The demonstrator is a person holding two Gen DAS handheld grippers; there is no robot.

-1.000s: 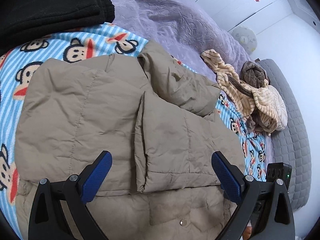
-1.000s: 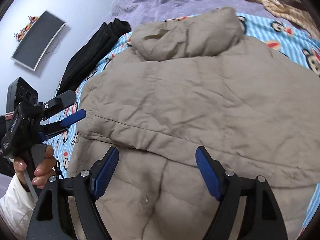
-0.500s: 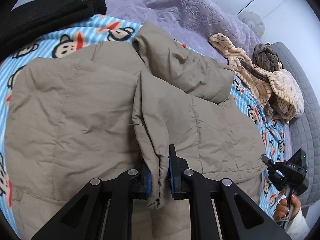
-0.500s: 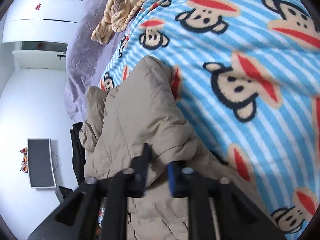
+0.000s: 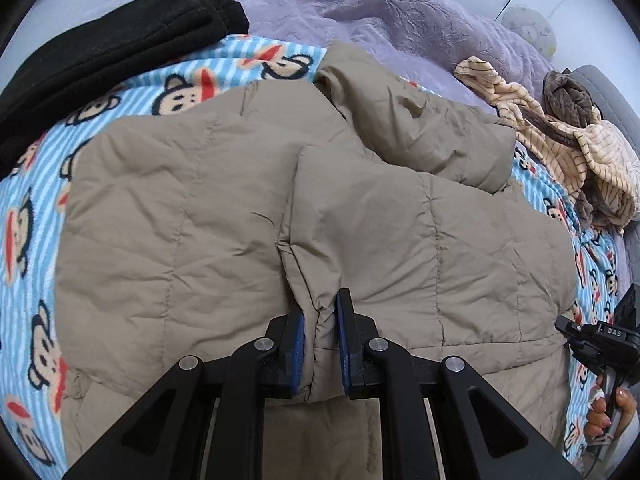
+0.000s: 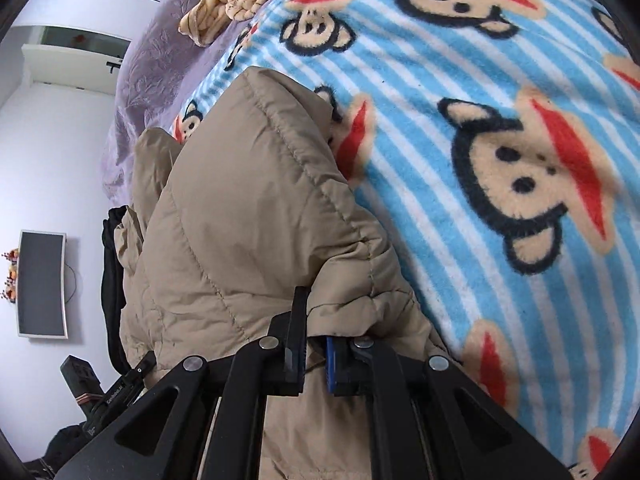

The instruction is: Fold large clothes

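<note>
My left tool [image 5: 320,344] reaches forward low over the bed, its two blue-padded fingers [image 5: 298,354] clenched on a pinched ridge of the tan puffer jacket [image 5: 180,232] at the near edge of a folded-over sleeve panel. In the same view my right hand [image 5: 608,412] shows at the far right edge, fingers wrapped round its handle. My right tool [image 6: 316,352], seen from its own camera, is tipped sideways along the jacket's right edge and is clamped on a bunched fold of the same fabric, the cloth bulging up over its fingers.

The jacket is quilted, matte and softly wrinkled, with stitched seams dividing it into puffy panels. It lies spread across the middle of a fleece blanket [image 5: 36,208] striped blue and white with cartoon monkey faces; its hood [image 5: 420,132] is flopped at the far end.

From the left wrist view, going left to right: a folded black garment [image 5: 104,52] sits at the far left corner, partly on the blanket; a crinkled lilac bedspread [image 5: 360,8] runs behind; a crumpled cream striped plush garment [image 5: 592,152] with a brown piece on it lies at the far right, beside a grey quilted cushion [image 5: 628,112]. From the right wrist view a wall-mounted screen [image 6: 40,284] hangs on the left.
</note>
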